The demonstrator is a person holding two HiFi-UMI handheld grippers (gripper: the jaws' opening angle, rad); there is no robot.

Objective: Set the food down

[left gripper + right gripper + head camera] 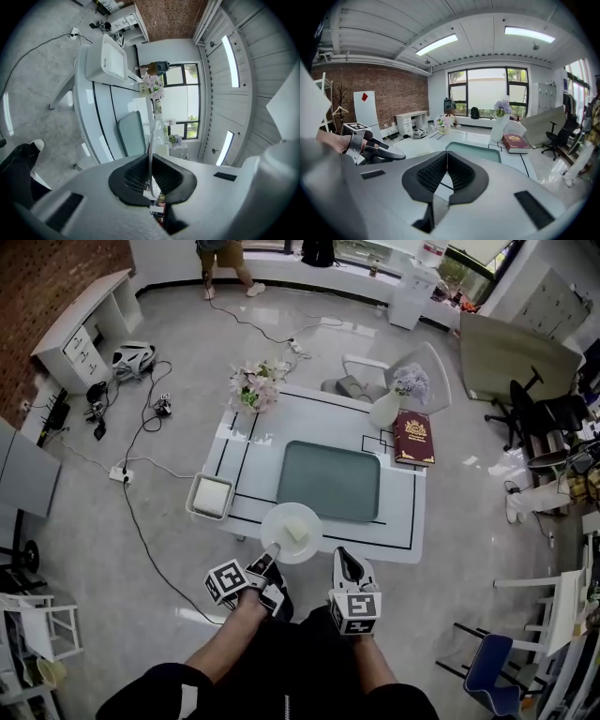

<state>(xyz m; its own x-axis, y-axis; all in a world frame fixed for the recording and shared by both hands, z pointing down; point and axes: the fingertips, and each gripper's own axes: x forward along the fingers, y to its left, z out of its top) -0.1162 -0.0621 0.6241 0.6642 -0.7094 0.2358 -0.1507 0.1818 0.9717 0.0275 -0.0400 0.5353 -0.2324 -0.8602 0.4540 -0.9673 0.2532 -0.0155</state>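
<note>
Overhead, the white table point(403, 521) with its green tray point(328, 479) fills the head view, with a white plate point(277, 521) bearing pale food point(297, 531) at its near edge. Only the left gripper view shows the left gripper point(150, 161) clamped on the plate's rim, seen edge-on. The right gripper point(447, 157), jaws pressed together, holds nothing.

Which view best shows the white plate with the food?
Head view: the whole white plate with its pale food block shows. The left gripper view sees only its rim edge-on; the right gripper view, a washed-out pale patch.
</note>
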